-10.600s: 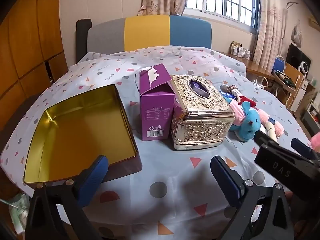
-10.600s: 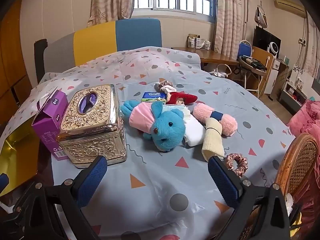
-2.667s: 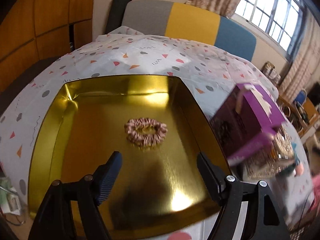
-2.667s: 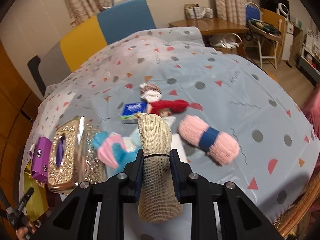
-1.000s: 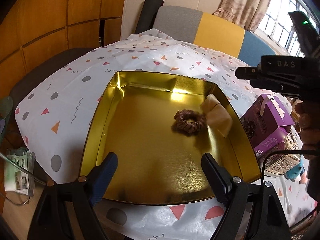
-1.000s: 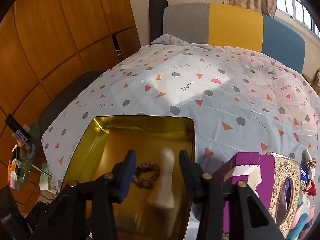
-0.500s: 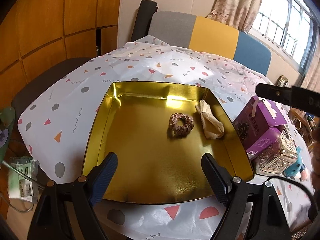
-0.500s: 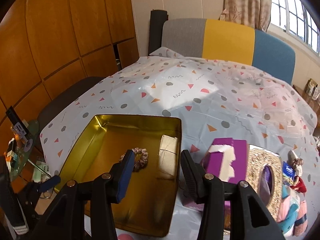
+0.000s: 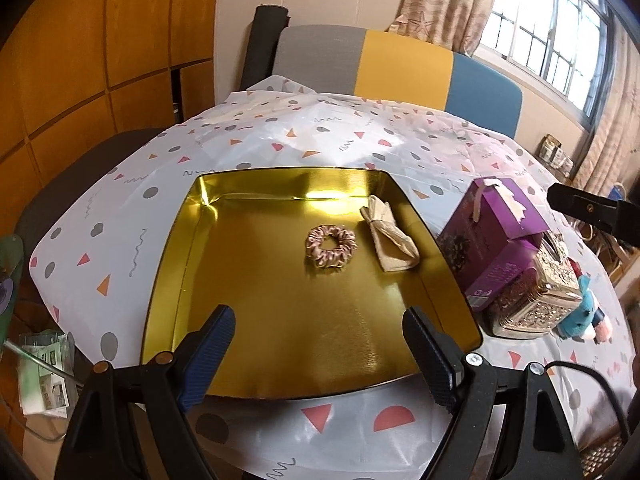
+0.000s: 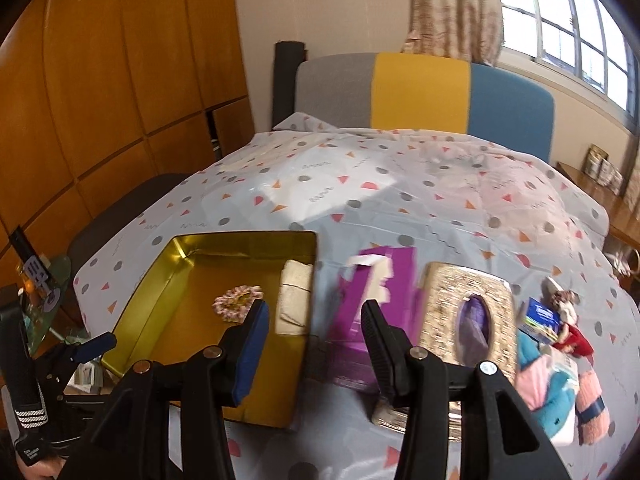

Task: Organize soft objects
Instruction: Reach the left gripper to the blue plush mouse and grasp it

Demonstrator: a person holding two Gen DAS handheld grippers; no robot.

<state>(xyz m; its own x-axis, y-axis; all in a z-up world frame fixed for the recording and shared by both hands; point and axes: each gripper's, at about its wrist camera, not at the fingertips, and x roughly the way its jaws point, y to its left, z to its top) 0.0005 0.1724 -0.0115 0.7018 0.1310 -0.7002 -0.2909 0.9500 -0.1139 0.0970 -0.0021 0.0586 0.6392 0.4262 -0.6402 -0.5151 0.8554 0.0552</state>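
Gold tin tray (image 9: 256, 320) sits on the patterned tablecloth (image 9: 352, 144); everything below is placed relative to the tray. Inside it, a pink scrunchie (image 9: 331, 246) lies near the middle toward the far half, and a folded beige cloth (image 9: 390, 237) lies just beside the scrunchie against the tray's right wall; whether the two touch is unclear. Left gripper (image 9: 320, 354) hovers over the tray's near edge, jaws spread wide, nothing between them. Right gripper (image 10: 314, 338) hangs above the tray's right rim, jaws apart with a moderate gap, nothing held.

Just right of the tray stands a purple carton (image 9: 496, 236), touching or nearly touching the rim. Beyond the carton, further right of the tray, is an ornate metallic tissue box (image 10: 466, 320). Well right of the tray, past the tissue box, lie a blue plush toy (image 10: 554, 404), a pink yarn roll (image 10: 592, 408), a small doll in red (image 10: 570, 332) and a blue tissue pack (image 10: 542, 318). The right wrist view is motion-blurred.
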